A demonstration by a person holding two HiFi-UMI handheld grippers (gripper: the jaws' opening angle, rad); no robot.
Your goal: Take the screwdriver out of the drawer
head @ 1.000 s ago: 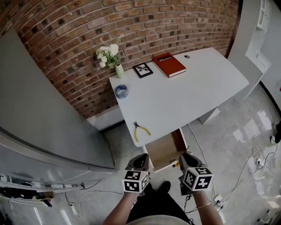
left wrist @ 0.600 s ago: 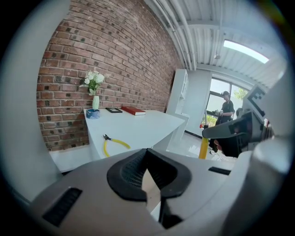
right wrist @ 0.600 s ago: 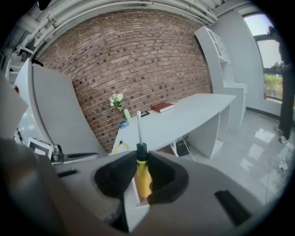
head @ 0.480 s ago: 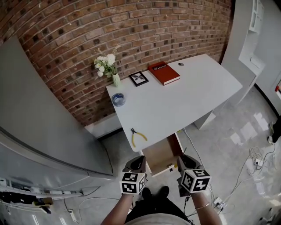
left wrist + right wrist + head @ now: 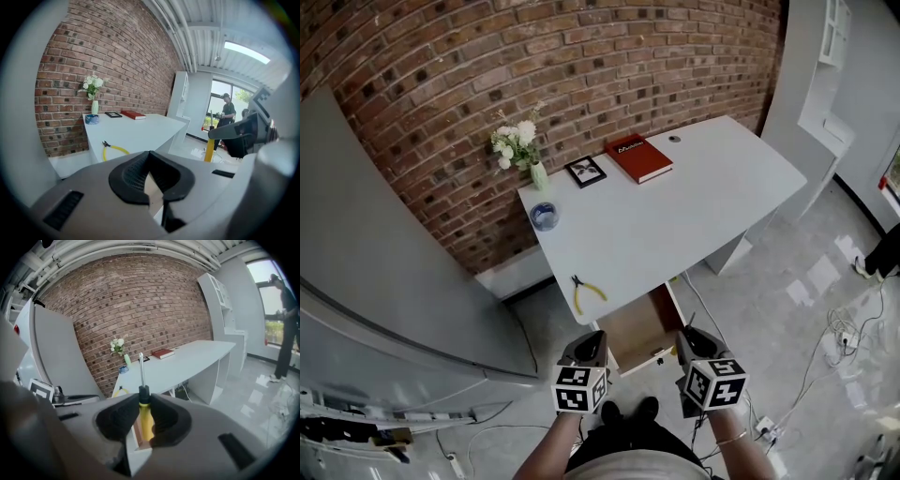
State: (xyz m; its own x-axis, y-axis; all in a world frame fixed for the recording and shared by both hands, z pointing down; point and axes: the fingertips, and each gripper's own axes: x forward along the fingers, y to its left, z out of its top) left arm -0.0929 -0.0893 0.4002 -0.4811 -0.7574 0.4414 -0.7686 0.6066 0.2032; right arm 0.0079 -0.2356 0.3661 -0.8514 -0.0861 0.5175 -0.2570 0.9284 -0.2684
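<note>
A screwdriver [image 5: 145, 418] with a yellow handle and a bare steel shaft stands between the pads of my right gripper [image 5: 143, 401], which is shut on its handle, shaft pointing away from me. In the head view the right gripper [image 5: 694, 343] hangs just in front of the open wooden drawer [image 5: 639, 328], at its right corner. My left gripper [image 5: 587, 349] hovers at the drawer's left corner. In the left gripper view the left gripper [image 5: 149, 155] has its pads together with nothing between them.
The drawer hangs under a white desk [image 5: 675, 220] holding yellow-handled pliers [image 5: 584, 292], a blue roll [image 5: 543, 217], a flower vase [image 5: 517, 148], a picture frame [image 5: 584, 171] and a red book [image 5: 637, 157]. A grey cabinet [image 5: 384, 281] stands left. Cables [image 5: 844, 328] lie right.
Both grippers have lifted slightly in front of the drawer. The desk sits a little further up and left in the head view. The screwdriver stays in the right grip.
</note>
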